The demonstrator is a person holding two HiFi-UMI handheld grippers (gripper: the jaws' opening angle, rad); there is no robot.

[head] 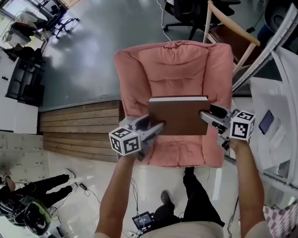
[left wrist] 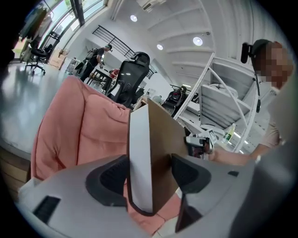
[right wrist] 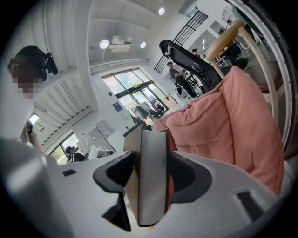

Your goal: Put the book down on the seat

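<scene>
A brown hardcover book (head: 179, 115) with white page edges hangs flat above the seat of a pink cushioned armchair (head: 174, 69). My left gripper (head: 157, 127) is shut on the book's left edge, and my right gripper (head: 204, 115) is shut on its right edge. In the left gripper view the book (left wrist: 148, 158) stands edge-on between the jaws, with the pink chair (left wrist: 74, 130) behind it. Seen from the right gripper view, the book (right wrist: 151, 176) is likewise clamped, and the armchair (right wrist: 233, 121) lies to the right.
A wooden platform (head: 79, 125) lies left of the armchair. A wooden chair (head: 233, 35) and a black office chair (head: 186, 14) stand behind it. White shelving (head: 274, 121) runs along the right. Cables and a device (head: 142, 218) lie on the floor by the person's feet.
</scene>
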